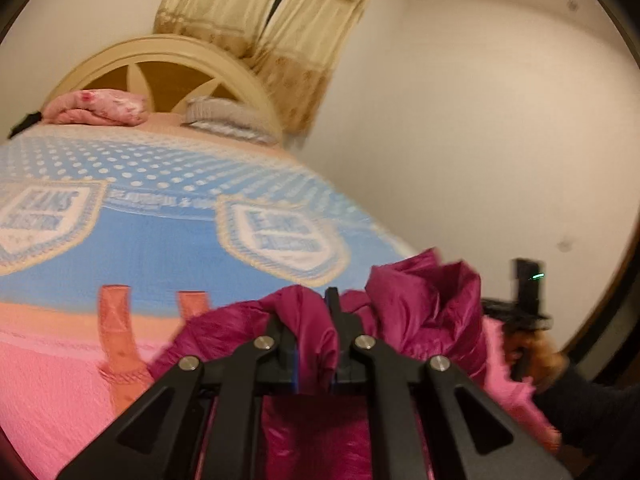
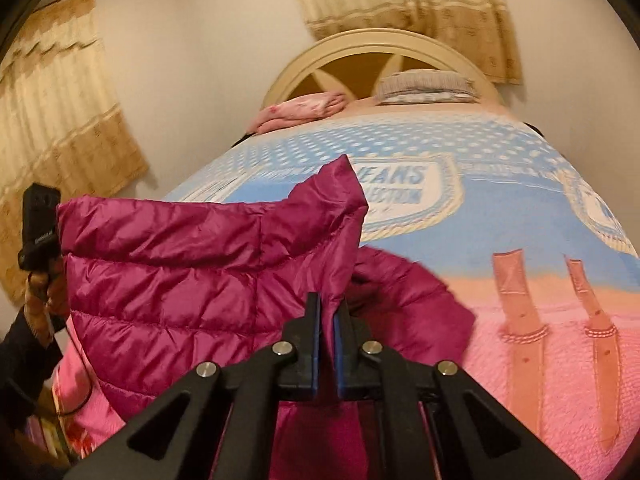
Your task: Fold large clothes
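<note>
— What does the garment look like?

— It's a magenta quilted puffer jacket [image 2: 168, 264], shiny, with stitched horizontal channels. In the right wrist view one panel is lifted and spread toward the left, its upper edge rising to a peak. A darker part of it droops onto the bed [image 2: 540, 360] behind the claw. In the left wrist view the same jacket [image 1: 420, 296] is bunched into crumpled folds at the near edge of the bed.

— Where is it, exactly?

— At the foot end of the bed, over the pink part of the bedspread [image 1: 60, 380], partly raised off it. Farther up, the bedspread turns blue with white dots and shield badges. A pink folded blanket [image 2: 304, 110] and a grey pillow [image 2: 424, 86] lie by the arched headboard [image 1: 160, 60].

— And the claws?

— The left claw [image 1: 316, 344] is closed, with a fold of jacket fabric pinched between its blue pads. The right claw [image 2: 327, 344] is likewise closed on a thin strip of the jacket's edge, which runs up between its fingers.

— How are the hands posed?

— Both claws point forward and somewhat downward over the bed. The left wrist view shows the person's right hand [image 1: 536, 356] gripping its handle at the far right, dark sleeve below. The right wrist view shows the left hand [image 2: 40, 300] at the far left, partly hidden by the jacket.
</note>
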A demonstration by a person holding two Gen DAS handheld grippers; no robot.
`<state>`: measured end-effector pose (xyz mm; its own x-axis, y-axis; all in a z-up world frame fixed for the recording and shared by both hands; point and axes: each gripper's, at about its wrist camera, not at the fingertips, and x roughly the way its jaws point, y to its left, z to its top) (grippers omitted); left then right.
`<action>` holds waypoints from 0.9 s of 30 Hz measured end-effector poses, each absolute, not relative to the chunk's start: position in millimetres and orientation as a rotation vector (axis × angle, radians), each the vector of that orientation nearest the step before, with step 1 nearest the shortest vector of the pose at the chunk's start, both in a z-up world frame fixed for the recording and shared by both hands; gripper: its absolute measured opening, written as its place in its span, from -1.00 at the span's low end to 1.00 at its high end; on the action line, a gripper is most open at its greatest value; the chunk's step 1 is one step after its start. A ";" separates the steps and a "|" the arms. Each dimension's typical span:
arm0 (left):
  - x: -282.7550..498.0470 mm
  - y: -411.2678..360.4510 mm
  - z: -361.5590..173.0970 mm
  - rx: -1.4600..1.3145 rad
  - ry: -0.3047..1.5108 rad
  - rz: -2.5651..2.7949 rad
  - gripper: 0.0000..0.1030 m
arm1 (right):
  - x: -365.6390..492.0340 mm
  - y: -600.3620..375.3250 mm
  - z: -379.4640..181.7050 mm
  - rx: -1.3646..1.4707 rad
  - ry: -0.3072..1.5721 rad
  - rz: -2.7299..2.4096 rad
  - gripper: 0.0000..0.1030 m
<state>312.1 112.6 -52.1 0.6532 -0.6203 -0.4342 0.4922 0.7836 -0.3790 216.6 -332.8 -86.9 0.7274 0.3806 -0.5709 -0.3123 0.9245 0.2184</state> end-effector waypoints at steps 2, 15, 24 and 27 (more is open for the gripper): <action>330.3 104.6 -59.5 -0.200 0.616 -0.587 -0.68 | 230.5 -336.7 -96.5 0.093 0.669 0.322 -0.91; 282.0 101.8 -12.8 -0.028 0.380 -0.393 1.00 | 271.7 -357.2 -148.5 0.184 0.752 0.211 -0.91; 278.1 14.7 -88.9 0.214 0.503 -0.416 1.00 | 273.8 -365.8 -153.4 0.126 0.762 0.104 -0.91; 296.8 -1.0 -116.0 0.269 0.538 -0.344 1.00 | 273.3 -375.5 -157.5 0.140 0.773 0.071 -0.91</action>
<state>296.8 -1.0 -116.0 0.8038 -0.2479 -0.5407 0.3872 0.9081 0.1593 273.3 -375.5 -157.5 0.7137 0.1153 -0.6909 -0.0126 0.9883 0.1519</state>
